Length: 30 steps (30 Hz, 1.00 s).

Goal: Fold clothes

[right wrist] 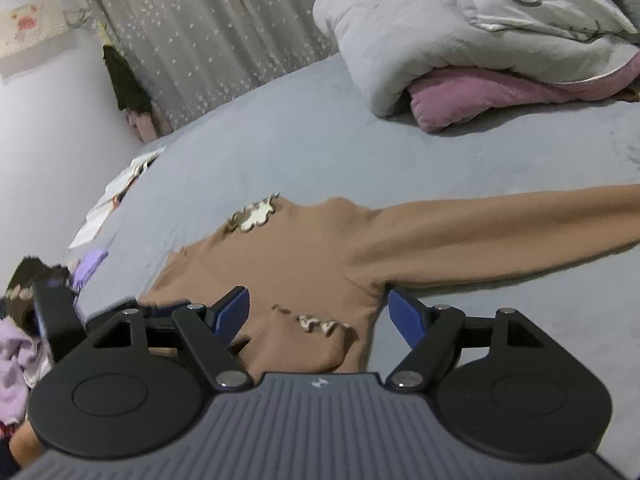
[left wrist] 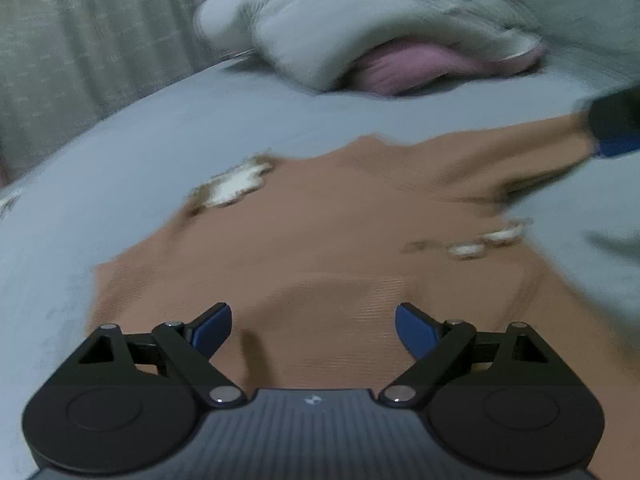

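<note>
Brown knit top lies flat on the grey bed, one sleeve out to the right. Left hand-held gripper & right hand-held gripper hover w/ jaws wide, holding nothing. Fabric looks soft, light, floppy; best pinched at hem or cuff.

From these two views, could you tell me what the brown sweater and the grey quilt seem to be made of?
Brown sweater: apparently a fine ribbed knit, matte; faint parallel ribs show near the left gripper. Grey quilt: probably padded cotton-like fabric, matte, folding in thick puffy rolls.
</note>
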Tool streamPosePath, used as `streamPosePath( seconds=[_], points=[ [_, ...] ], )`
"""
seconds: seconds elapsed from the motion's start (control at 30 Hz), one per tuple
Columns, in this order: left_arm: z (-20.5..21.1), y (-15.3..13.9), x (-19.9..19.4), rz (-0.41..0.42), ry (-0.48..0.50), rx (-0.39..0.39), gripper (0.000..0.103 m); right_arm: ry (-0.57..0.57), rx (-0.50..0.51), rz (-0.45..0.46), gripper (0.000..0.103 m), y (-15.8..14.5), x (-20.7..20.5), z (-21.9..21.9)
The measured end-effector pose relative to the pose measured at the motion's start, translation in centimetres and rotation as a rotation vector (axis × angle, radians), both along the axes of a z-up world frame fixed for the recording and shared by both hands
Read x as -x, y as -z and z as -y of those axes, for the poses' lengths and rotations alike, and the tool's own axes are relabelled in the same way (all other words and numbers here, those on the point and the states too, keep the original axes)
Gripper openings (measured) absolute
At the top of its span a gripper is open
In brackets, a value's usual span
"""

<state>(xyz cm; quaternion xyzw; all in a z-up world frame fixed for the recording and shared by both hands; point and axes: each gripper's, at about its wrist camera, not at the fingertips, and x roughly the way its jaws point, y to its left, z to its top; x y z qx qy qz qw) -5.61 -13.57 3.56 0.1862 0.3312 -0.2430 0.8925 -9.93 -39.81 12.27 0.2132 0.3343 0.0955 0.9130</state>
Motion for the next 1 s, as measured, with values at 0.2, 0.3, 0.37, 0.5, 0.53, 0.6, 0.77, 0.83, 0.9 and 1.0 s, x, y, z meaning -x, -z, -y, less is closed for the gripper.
streamPosePath(
  seconds=[0.2, 0.3, 0.37, 0.5, 0.53, 0.6, 0.77, 0.83, 0.9, 1.0],
  points=[
    [-0.4, 0.0, 4.7, -0.060, 0.140, 0.083, 0.090, 0.015, -0.041, 0.021, 0.078, -0.1, 0.5, 0.5],
    [-0.5, -0.1, 5.4, -0.066, 0.139, 0.088, 0.090, 0.021, -0.045, 0.022, 0.078, 0.0, 0.4, 0.5],
    [-1.3, -0.1, 4.9, -0.061, 0.098, 0.087, 0.090, 0.023, -0.051, 0.018, 0.078, 0.1, 0.4, 0.5],
    [-3.8, -1.0, 2.6, -0.075, 0.001, 0.139, 0.090, 0.015, -0.085, 0.009, 0.078, 0.5, 0.2, 1.0],
    [-4.9, -1.3, 1.8, -0.061, -0.044, 0.142, 0.090, 0.018, -0.097, 0.010, 0.078, 0.5, 0.1, 1.3],
    [-7.0, -1.7, -0.1, -0.043, -0.120, 0.149, 0.091, 0.074, -0.178, 0.005, 0.078, 0.9, 0.1, 3.5],
    [-14.7, -1.4, -7.1, -0.118, -0.383, 0.219, 0.091, 0.323, -0.525, -0.015, 0.078, 3.5, 1.4, 12.0],
    [-15.8, -0.3, -8.7, -0.162, -0.422, 0.188, 0.091, 0.445, -0.596, -0.006, 0.078, 4.5, 2.3, 15.3],
    [-16.1, 0.8, -9.2, -0.190, -0.444, 0.130, 0.093, 0.626, -0.575, 0.011, 0.078, 5.5, 3.4, 19.9],
    [-16.5, 0.9, -8.9, -0.170, -0.436, 0.148, 0.093, 0.738, -0.497, 0.019, 0.078, 6.6, 3.7, 24.3]
  ],
)
